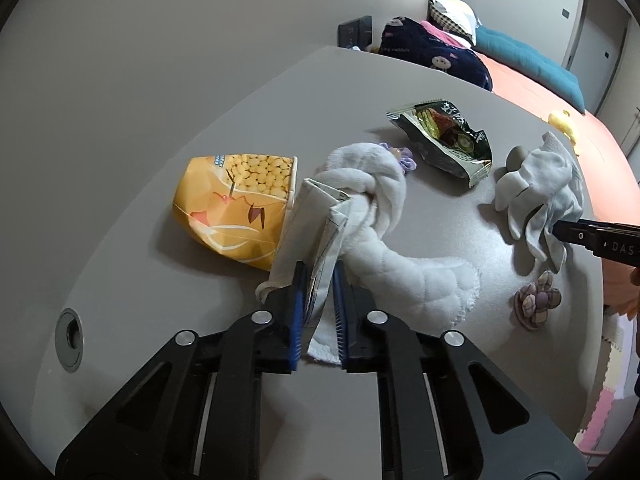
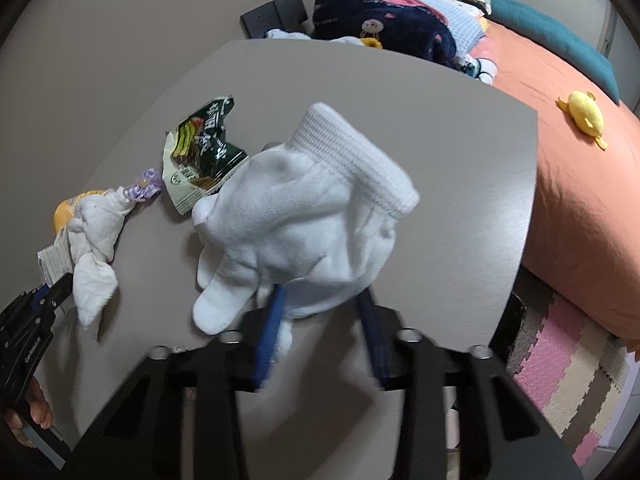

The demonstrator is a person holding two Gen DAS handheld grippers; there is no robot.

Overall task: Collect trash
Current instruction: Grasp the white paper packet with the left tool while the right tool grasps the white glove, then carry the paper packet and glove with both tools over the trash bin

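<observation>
My left gripper (image 1: 318, 280) is shut on a flattened grey-white carton (image 1: 316, 220) that stands up from its blue pads; it also shows in the right wrist view (image 2: 54, 260). An orange snack bag (image 1: 236, 208) lies just left of it. A green snack wrapper (image 1: 448, 136) lies further back; it also shows in the right wrist view (image 2: 200, 152). My right gripper (image 2: 320, 296) holds a white glove (image 2: 304, 216) lifted above the table, with its blue pads partly hidden by the cloth. It also shows at the right in the left wrist view (image 1: 540, 192).
A knotted white towel (image 1: 400, 248) lies beside the carton on the grey table (image 1: 160, 280). A purple hair tie (image 1: 404, 158) and a flower-shaped clip (image 1: 538, 300) lie nearby. A bed with an orange sheet (image 2: 580, 200) borders the table's right edge.
</observation>
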